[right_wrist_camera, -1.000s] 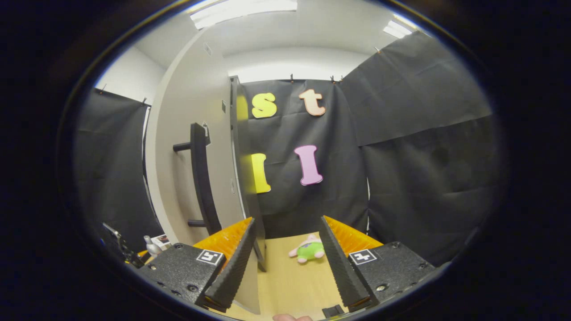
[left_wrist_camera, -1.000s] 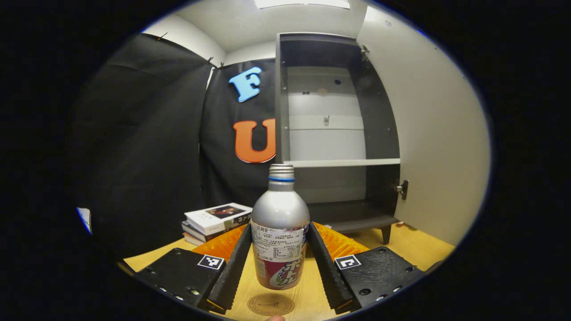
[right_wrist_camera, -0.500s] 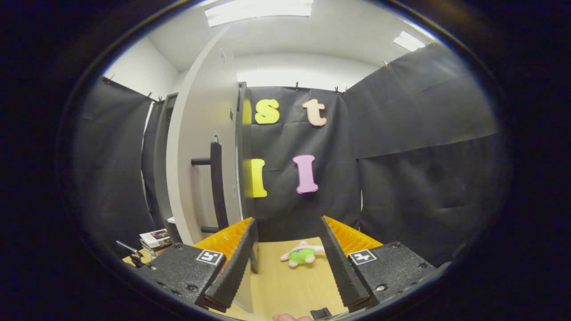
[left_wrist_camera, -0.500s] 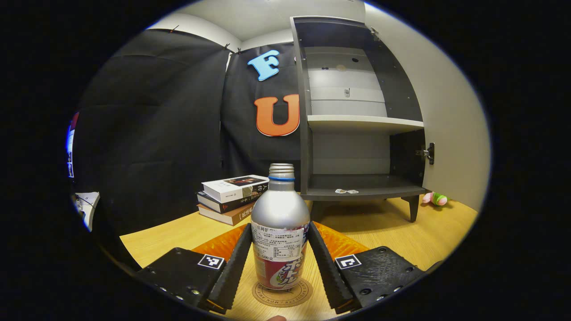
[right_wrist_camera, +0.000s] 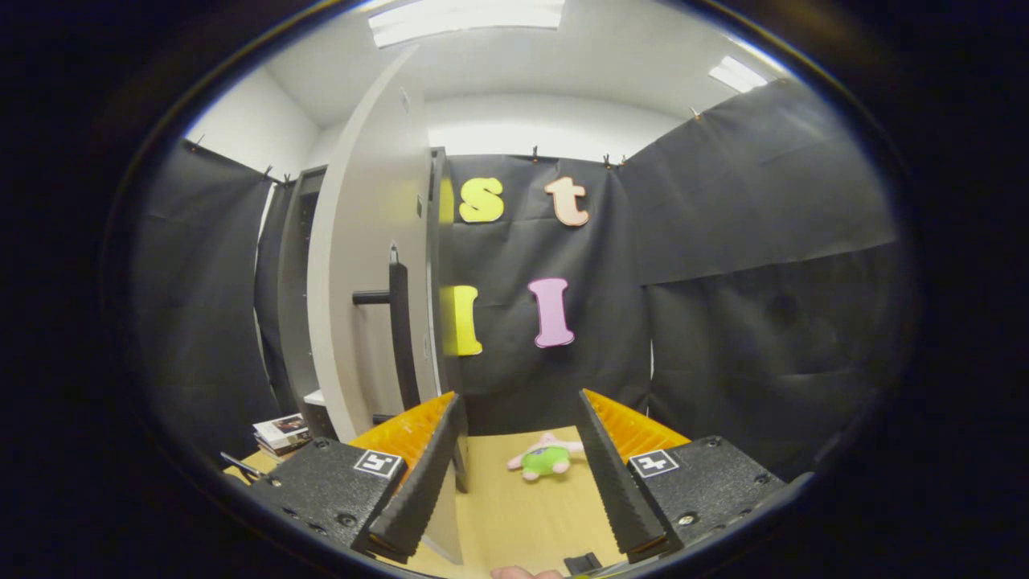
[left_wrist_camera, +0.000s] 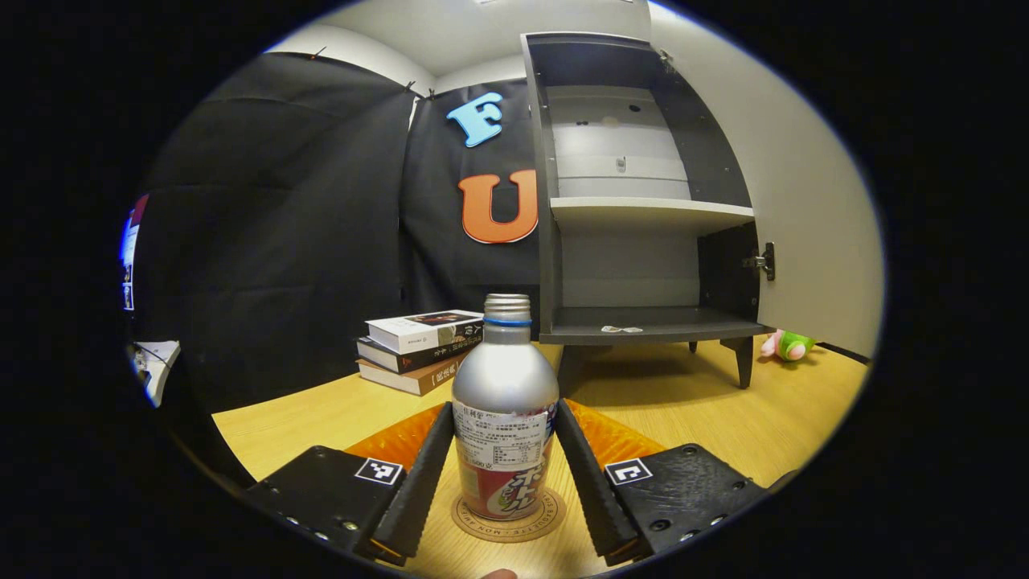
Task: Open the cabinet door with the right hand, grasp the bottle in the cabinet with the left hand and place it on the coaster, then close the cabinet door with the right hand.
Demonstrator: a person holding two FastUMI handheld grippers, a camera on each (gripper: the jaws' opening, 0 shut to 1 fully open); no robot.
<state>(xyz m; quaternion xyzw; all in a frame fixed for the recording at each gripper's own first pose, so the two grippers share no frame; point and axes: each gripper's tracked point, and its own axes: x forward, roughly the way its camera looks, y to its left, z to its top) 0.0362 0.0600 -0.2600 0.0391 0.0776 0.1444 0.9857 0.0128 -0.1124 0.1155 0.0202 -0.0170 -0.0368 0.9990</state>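
A silver bottle (left_wrist_camera: 505, 386) with a label and a screw cap stands upright on the round cork coaster (left_wrist_camera: 508, 521) on the wooden table. My left gripper (left_wrist_camera: 503, 418) is shut on it, one finger pressing each side of its body. Behind it the dark cabinet (left_wrist_camera: 643, 201) stands open with bare shelves, its pale door (left_wrist_camera: 804, 201) swung out to the right. In the right gripper view, the door (right_wrist_camera: 362, 265) is seen nearly edge-on, and its black bar handle (right_wrist_camera: 398, 330) is just left of my open right gripper (right_wrist_camera: 518, 474), which holds nothing.
A stack of books (left_wrist_camera: 418, 350) lies left of the cabinet. A pink and green plush toy (right_wrist_camera: 547, 460) lies on the table beyond the right gripper, and the same plush toy (left_wrist_camera: 788, 344) lies past the cabinet's right leg. Black cloth walls close the booth.
The left gripper has brought the bottle down from above the table onto the coaster. The right gripper has drawn back a little from the door handle and stayed open.
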